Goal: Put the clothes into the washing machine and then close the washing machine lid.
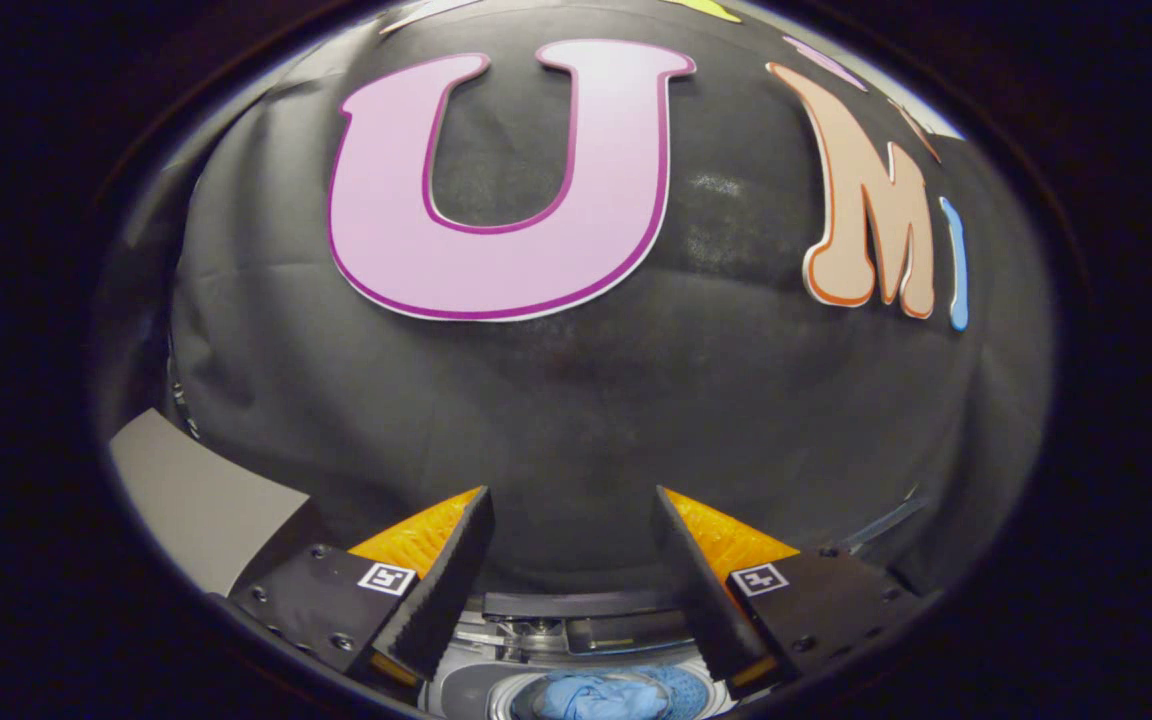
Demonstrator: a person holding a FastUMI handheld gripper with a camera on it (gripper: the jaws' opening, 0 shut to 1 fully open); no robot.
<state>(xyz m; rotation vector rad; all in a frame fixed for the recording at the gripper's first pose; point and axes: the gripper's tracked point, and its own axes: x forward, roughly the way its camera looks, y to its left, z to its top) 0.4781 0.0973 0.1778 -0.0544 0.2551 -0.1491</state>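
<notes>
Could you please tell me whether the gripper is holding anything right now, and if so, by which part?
Nothing is held. The gripper has its jaws wide apart with only air between them; the blue clothes lie below in the washing machine drum.

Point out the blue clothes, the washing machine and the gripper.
blue clothes (604, 697): gripper view, on the bunched fabric inside the drum.
washing machine (586, 632): gripper view, on its top panel behind the opening.
gripper (574, 525): gripper view, midway between its open fingertips.

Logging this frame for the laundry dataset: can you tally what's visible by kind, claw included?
Washing machine: 1, drum open below the claw
Blue clothes: 1 bundle, lying in the drum
Claw: 1, fingers apart, holding nothing
Grey panel: 1, beside the claw
Total: 4
</notes>
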